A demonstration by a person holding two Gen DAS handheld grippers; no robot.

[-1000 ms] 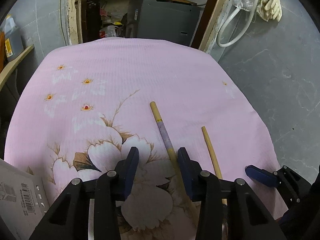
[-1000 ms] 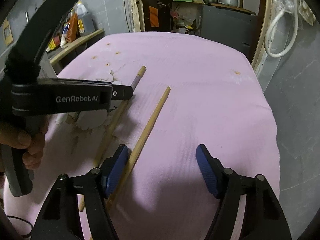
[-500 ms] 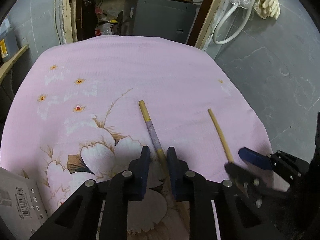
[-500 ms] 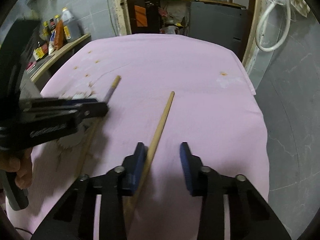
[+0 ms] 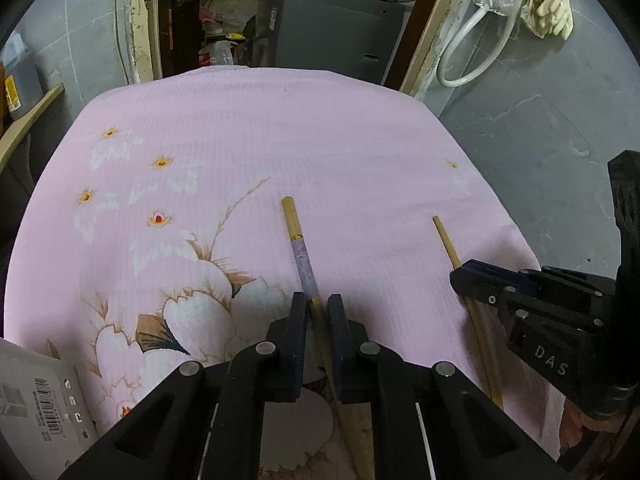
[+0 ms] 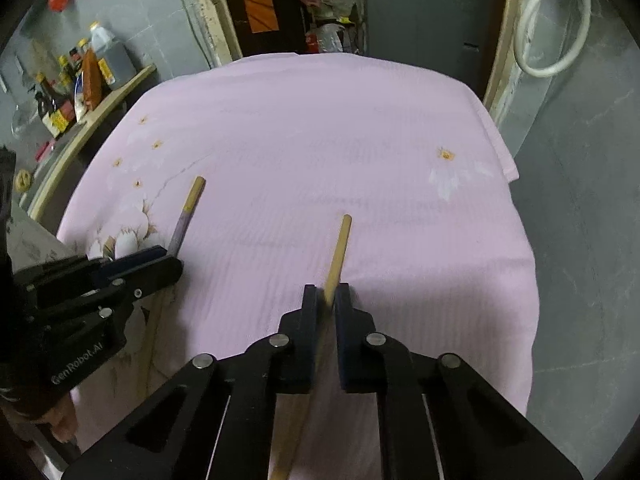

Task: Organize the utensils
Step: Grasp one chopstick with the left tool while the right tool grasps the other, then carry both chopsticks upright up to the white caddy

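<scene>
Two long wooden sticks lie on the pink flowered tablecloth (image 5: 280, 128). The thicker stick with a grey-purple band (image 5: 301, 252) runs away from me between the fingers of my left gripper (image 5: 316, 304), which is shut on it. The thinner plain stick (image 6: 339, 248) is clamped in my right gripper (image 6: 327, 296). In the left wrist view the thin stick (image 5: 446, 240) and the right gripper (image 5: 472, 276) show at the right. In the right wrist view the banded stick (image 6: 191, 204) and the left gripper (image 6: 160, 260) show at the left.
A white box with a barcode (image 5: 36, 400) sits at the table's near left corner. A wooden shelf with bottles (image 6: 80, 80) stands left of the table. A grey cabinet (image 5: 332, 32) stands beyond the far edge. Grey floor lies to the right.
Both grippers have closed from wide open onto their sticks. The right gripper shifted left over the thin stick.
</scene>
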